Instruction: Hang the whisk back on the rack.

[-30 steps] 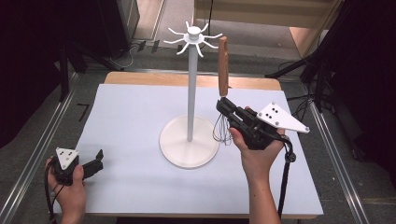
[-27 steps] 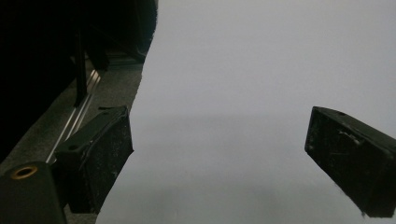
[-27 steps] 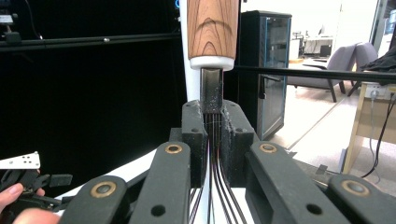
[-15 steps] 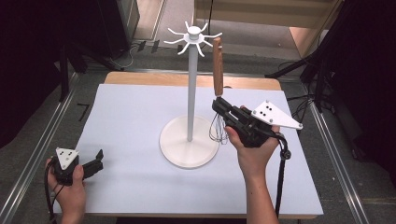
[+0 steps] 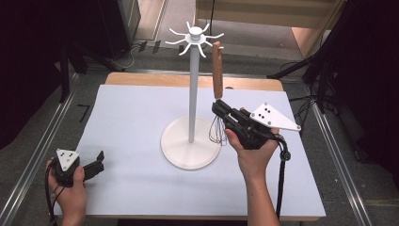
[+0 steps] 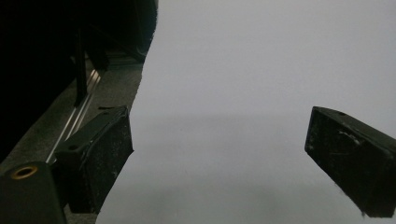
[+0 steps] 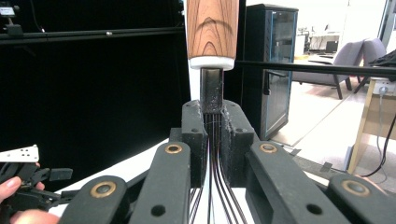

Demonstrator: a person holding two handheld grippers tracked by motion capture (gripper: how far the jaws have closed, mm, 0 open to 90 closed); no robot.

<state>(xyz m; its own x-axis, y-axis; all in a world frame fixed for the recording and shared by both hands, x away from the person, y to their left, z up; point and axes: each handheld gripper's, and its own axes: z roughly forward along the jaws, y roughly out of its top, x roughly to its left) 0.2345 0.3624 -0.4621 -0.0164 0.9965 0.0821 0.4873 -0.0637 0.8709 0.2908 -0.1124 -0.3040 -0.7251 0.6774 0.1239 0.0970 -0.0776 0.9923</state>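
The right hand-held gripper [image 5: 221, 109] held the whisk [image 5: 217, 70] clamped at its neck, handle upright toward 12 o'clock, just at 3 o'clock of the rack [image 5: 192, 94] hooks, while the left hand-held gripper [image 5: 96, 162] rested wide open

Overhead camera faces forward-down; both tool cameras sit close, sharing the table [image 5: 141, 117].
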